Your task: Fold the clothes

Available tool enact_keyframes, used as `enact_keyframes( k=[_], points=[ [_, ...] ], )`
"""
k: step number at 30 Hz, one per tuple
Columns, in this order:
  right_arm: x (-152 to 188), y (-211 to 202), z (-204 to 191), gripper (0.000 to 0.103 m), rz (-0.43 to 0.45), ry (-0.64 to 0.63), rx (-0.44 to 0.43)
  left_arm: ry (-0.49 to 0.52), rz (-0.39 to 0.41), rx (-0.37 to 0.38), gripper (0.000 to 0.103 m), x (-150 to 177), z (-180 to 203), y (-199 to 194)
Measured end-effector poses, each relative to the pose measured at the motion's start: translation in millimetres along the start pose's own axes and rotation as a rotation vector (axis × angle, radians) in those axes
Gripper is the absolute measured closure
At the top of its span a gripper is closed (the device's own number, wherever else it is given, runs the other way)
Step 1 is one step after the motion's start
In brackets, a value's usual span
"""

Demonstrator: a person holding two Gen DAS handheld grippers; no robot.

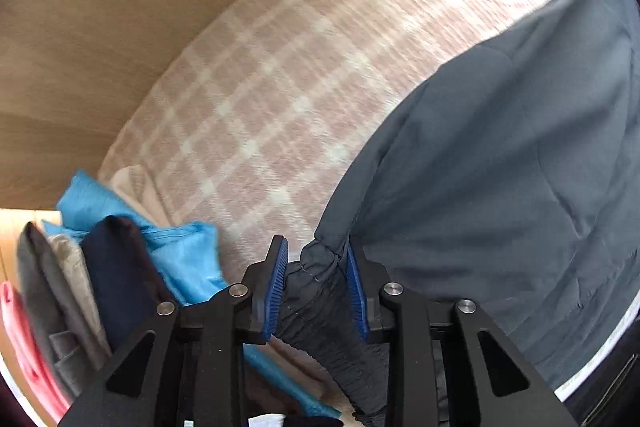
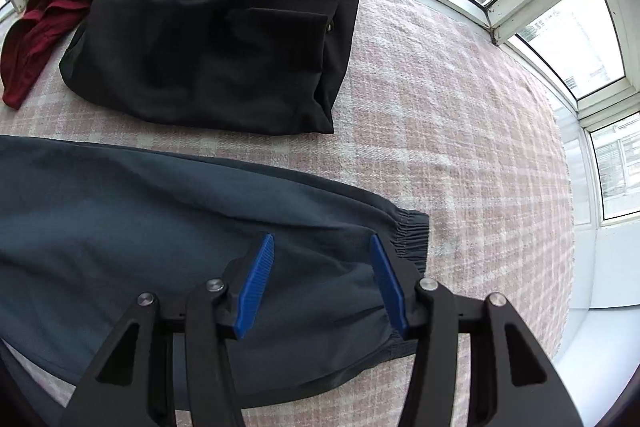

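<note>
left fingers (image 1: 316, 287) pinch the elastic waistband of the soft, light grey trousers (image 1: 500, 167) spread on the checked blanket (image 1: 260, 87); right fingers (image 2: 322, 279) hang wide over the cuff (image 2: 412, 231), a firm place to grip

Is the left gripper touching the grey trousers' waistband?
Touching. The left wrist view shows the left gripper closed on the gathered waistband, both blue fingers pressing the fabric.

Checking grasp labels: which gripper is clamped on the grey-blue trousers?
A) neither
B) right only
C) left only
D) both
C: the left gripper pinches the gathered band of the grey-blue trousers, while the right gripper is open above the leg near the cuff.
</note>
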State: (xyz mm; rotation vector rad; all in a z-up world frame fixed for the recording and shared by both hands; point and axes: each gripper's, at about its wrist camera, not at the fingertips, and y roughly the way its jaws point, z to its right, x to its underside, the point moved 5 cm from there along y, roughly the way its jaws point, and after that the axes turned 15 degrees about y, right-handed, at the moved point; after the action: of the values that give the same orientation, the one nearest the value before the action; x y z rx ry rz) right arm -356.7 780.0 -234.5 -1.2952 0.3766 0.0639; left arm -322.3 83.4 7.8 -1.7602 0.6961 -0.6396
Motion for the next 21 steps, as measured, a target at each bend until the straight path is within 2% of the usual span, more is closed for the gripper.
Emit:
enact_keyframes(
  k=[3, 5, 6, 9, 11, 12, 14, 16, 17, 19, 20, 21],
  points=[
    [-7.2, -13.1, 0.1, 0.053, 0.033, -0.006, -0.029, -0.044, -0.007, -0.029, 0.075, -1.6, -7.1, -0.4],
    [-10.9, -16.1, -3.3, 0.051, 0.039, -0.034, -0.029, -0.008, -0.023, -0.042, 0.075, -21.4, 9.0, 26.1],
    [-12.4, -15.4, -5.3, 0.047, 0.04, -0.05, -0.019, 0.002, -0.033, -0.049, 0.075, -28.3, 14.5, 36.1],
    [-12.9, 2.5, -1.9, 0.046, -0.005, -0.042, 0.032, -0.015, -0.05, -0.053, 0.075, -32.1, 21.6, 43.1],
    [-12.3, 16.1, 1.7, 0.046, -0.044, -0.028, 0.063, -0.039, -0.05, -0.049, 0.07, -40.9, 23.0, 57.1],
    [-11.1, 17.8, 4.3, 0.046, -0.053, -0.009, 0.059, -0.052, -0.05, -0.048, 0.069, -47.2, 23.4, 67.2],
    [-5.1, -1.0, 12.6, 0.046, -0.022, 0.079, -0.031, -0.067, -0.035, -0.064, 0.063, -48.9, 21.8, 63.8],
    [7.4, -25.2, 22.7, 0.046, 0.012, 0.146, -0.097, -0.069, -0.017, -0.104, 0.053, -43.3, 19.5, 46.7],
    [18.5, -36.9, 28.4, 0.046, 0.024, 0.172, -0.117, -0.071, -0.007, -0.129, 0.052, -39.5, 18.2, 36.7],
    [53.9, -53.0, 40.8, 0.046, 0.025, 0.213, -0.133, -0.079, 0.014, -0.189, 0.051, -30.6, 15.0, 14.0],
    [71.6, -61.0, 47.0, 0.046, 0.025, 0.234, -0.14, -0.082, 0.023, -0.214, 0.047, -24.2, 14.9, 4.4],
    [89.3, -69.0, 53.3, 0.046, 0.025, 0.254, -0.148, -0.08, 0.035, -0.228, 0.045, -30.7, 21.5, 15.5]
  ],
)
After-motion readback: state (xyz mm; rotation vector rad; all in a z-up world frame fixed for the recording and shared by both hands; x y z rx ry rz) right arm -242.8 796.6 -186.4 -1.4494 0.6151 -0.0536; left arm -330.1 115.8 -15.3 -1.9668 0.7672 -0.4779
